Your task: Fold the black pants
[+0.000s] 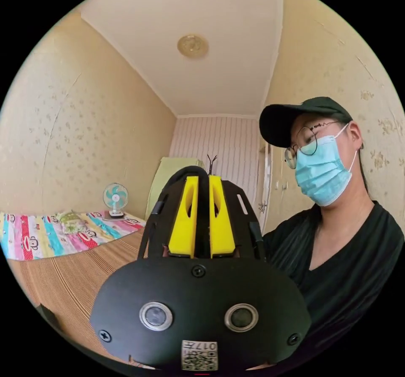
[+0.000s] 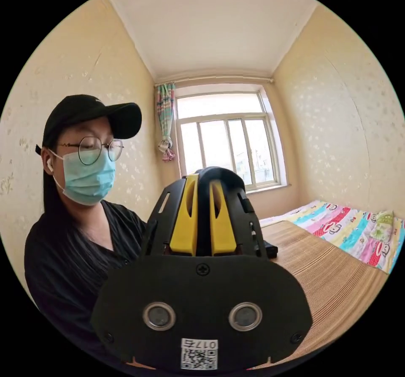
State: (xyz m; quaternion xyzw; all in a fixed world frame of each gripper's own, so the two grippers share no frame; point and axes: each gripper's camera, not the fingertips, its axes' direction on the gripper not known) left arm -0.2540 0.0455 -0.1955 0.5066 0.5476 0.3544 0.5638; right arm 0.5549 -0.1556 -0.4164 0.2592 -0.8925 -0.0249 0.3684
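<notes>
My left gripper [image 1: 203,179] points up into the room, its yellow jaws close together with a thin strip of black cloth between them. A black fold of the pants [image 1: 185,173] arches over the tips. My right gripper [image 2: 203,179] is raised the same way, and a bulge of the black pants [image 2: 220,175] sits between and over its jaws. The rest of the pants is hidden below both views.
A person in a black top [image 1: 341,259] [image 2: 80,246] stands between the grippers, close to the wall. The bed has a striped brown mat [image 1: 80,271] [image 2: 325,275] and a colourful sheet [image 1: 46,235] [image 2: 354,225]. A small fan [image 1: 115,199] stands at its far end, and a window [image 2: 228,140] at the other.
</notes>
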